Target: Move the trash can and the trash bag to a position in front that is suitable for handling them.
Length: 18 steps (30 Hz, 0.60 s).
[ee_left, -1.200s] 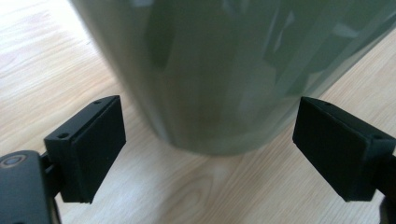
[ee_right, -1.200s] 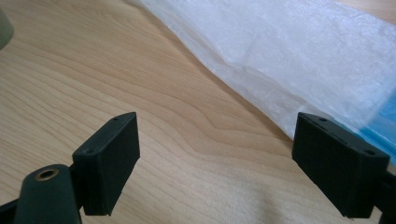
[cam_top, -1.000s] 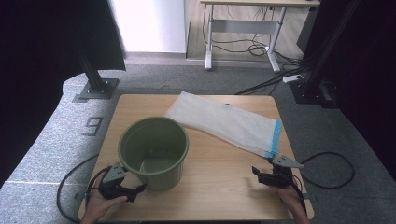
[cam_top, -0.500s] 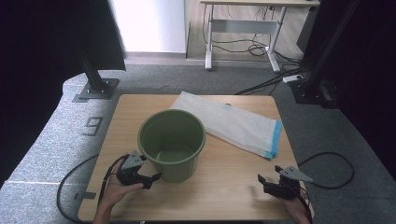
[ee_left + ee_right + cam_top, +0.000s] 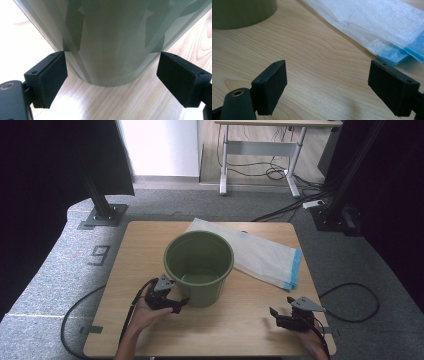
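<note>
Since 0.5 s ago the green bucket (image 5: 199, 266) sits farther toward the worktop's (image 5: 150, 240) middle, and the left hand-held gripper (image 5: 172, 302) has followed it to the near-left of its base. It stands upright, its far-right edge over a corner of the white plastic bag (image 5: 260, 255), whose blue-trimmed end (image 5: 294, 268) points to the right edge. In the left gripper view the 2 jaws stand wide apart on either side of the bucket's lower wall (image 5: 112, 50), holding nothing; the wall looks too broad for them to close around. The right hand-held gripper (image 5: 282, 318) rests low near the front right corner, well apart from both things, its jaws likewise spread and empty.

To do this step well, I judge the push should stay low on the wall, slow and level, so the bucket slides rather than tips, and stop before it drags the bag.
</note>
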Tool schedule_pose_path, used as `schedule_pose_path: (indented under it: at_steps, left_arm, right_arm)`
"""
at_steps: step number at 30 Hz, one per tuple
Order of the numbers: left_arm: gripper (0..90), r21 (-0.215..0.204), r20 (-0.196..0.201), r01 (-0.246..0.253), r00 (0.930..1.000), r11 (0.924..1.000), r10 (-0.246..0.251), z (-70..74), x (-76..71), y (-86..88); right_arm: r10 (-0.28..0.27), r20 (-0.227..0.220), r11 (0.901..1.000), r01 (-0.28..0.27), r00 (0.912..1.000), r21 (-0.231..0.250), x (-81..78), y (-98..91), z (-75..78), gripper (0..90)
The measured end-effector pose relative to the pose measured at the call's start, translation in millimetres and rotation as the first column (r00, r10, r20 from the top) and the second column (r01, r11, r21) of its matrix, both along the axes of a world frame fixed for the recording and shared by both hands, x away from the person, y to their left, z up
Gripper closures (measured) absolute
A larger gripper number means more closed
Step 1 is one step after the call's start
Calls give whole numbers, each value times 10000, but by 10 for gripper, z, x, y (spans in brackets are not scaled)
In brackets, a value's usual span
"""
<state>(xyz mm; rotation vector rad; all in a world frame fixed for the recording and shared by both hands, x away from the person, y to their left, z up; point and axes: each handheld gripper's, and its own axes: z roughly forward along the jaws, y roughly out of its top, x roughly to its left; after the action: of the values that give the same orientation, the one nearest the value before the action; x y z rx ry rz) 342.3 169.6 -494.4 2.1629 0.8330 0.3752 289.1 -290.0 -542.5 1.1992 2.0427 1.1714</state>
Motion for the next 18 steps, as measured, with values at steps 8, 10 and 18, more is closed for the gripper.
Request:
schedule_pose_path:
  at_steps: [8, 10, 18]
  left_arm:
    - [114, 366, 284, -338, 9991, 9988, 328, 21, -41, -72]
    - [114, 347, 337, -442, 9985, 9984, 430, 25, -69, -34]
    - [119, 3, 420, -1165, 9923, 9932, 1164, 47, -216, 253]
  right_arm:
    - [51, -76, 10000, -51, 10000, 35, -7, -15, 4, 150]
    - [21, -80, 10000, -21, 10000, 40, -6, -20, 4, 151]
    - [-129, 26, 9999, 129, 9999, 58, 20, -20, 29, 151]
